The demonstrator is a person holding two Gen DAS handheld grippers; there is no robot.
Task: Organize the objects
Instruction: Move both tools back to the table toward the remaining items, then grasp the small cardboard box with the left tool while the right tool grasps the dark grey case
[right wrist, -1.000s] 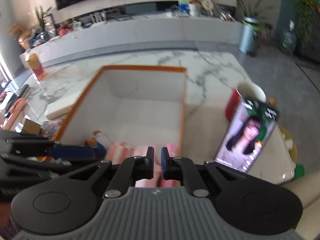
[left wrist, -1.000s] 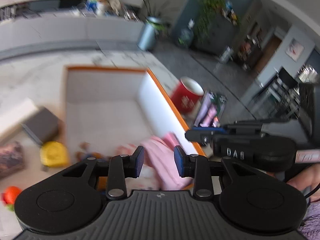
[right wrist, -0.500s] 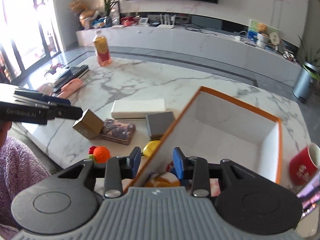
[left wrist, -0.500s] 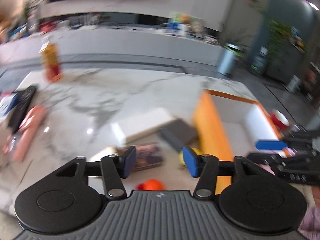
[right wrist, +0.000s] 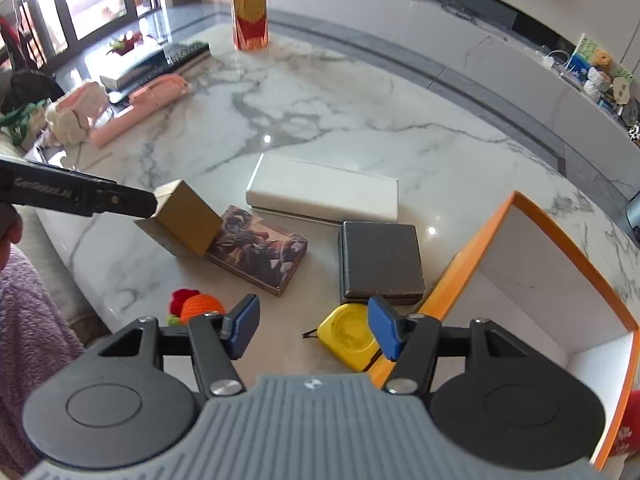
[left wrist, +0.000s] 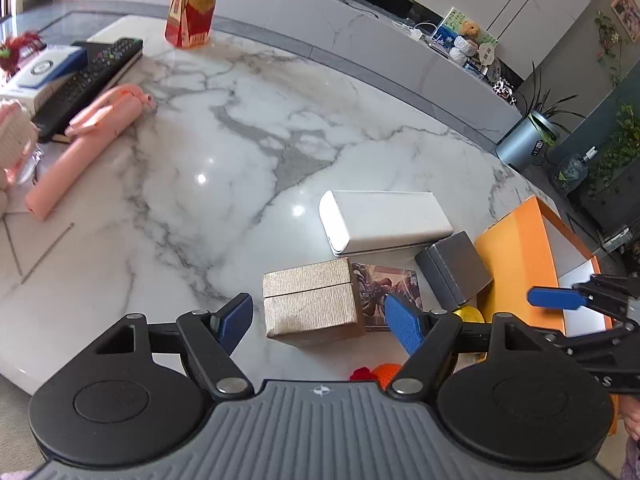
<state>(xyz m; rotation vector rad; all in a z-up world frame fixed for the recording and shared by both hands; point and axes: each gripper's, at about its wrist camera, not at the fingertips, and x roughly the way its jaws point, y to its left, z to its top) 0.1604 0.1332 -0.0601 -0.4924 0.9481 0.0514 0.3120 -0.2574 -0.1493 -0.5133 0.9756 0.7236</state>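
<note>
- Left wrist view: the left claw (left wrist: 320, 320) has swung off the orange-rimmed box (left wrist: 520, 264), which it faced a second ago, and now hangs released over the loose clutter on the marble desk (left wrist: 224, 152). Its spread jaws frame the gold box (left wrist: 312, 304), not touching it.
- Same view: the gold box leans against the picture card box (left wrist: 390, 284). Beyond lie the white case (left wrist: 384, 222) and grey box (left wrist: 454, 268). The orange-rimmed box now sits at the right edge, with one blue pad of the right claw (left wrist: 556, 298) in front of it.
- Far left, apart from the clutter: remote (left wrist: 88, 80), pink handset (left wrist: 88, 144), drink carton (left wrist: 194, 4).
- Right wrist view: the right claw (right wrist: 312, 330), pinched nearly shut a second ago above the box, is now released and low over the desk, with the yellow tape measure (right wrist: 348, 336) beside its right pad.
- Same view: the orange knit ball (right wrist: 200, 306) shows behind the left pad; the grey box (right wrist: 380, 258) lies just ahead; the open box (right wrist: 532, 276) is immediately right.
- The left claw's arm (right wrist: 80, 196) reaches in, its tip at the gold box's top corner.
- Judgement: the last drop-off looks finished; both claws have turned to new pickups, likely gold box for left and tape measure for right. Several items remain outside the box.
</note>
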